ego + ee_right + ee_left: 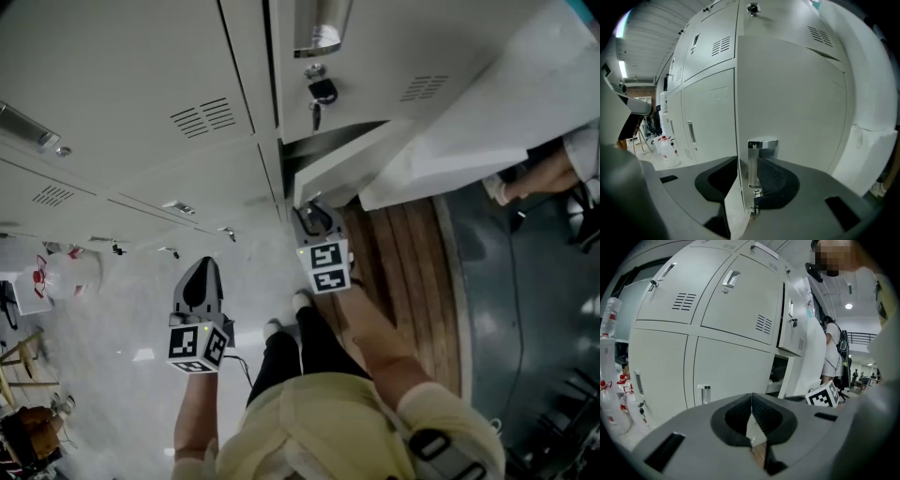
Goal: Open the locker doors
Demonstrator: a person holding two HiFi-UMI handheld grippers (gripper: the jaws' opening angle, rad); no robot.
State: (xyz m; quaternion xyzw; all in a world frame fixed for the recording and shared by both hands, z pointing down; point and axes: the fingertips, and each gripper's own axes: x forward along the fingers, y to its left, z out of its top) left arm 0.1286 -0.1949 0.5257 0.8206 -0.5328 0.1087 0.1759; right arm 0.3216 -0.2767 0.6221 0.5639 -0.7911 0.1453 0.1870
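Left claw (751, 404): jaws pressed together along their centre line, nothing between them. It hangs free in front of the locker bank (726, 357), touching nothing.

Right claw (744, 164): jaws narrowly parted and clamped on the free edge of a lower locker door (797, 103), one jaw on each face. The chrome handle (761, 157) stands just in front of the jaw on the door's outer side.

Writing: only the black-and-white square markers on each claw's cube (328, 267). There are red labels on the plastic bottles (609, 399) at the far left, with print too small to read.

The gripped door is swung out from the bank, with a dark compartment (780, 373) showing behind it. The locker above is shut, with a key (322, 91) hanging in its lock. The neighbouring doors to the left are shut.

Wooden floor strip (412, 272) below the open door. Farther off, a person in white (832, 357) stands beside the lockers.
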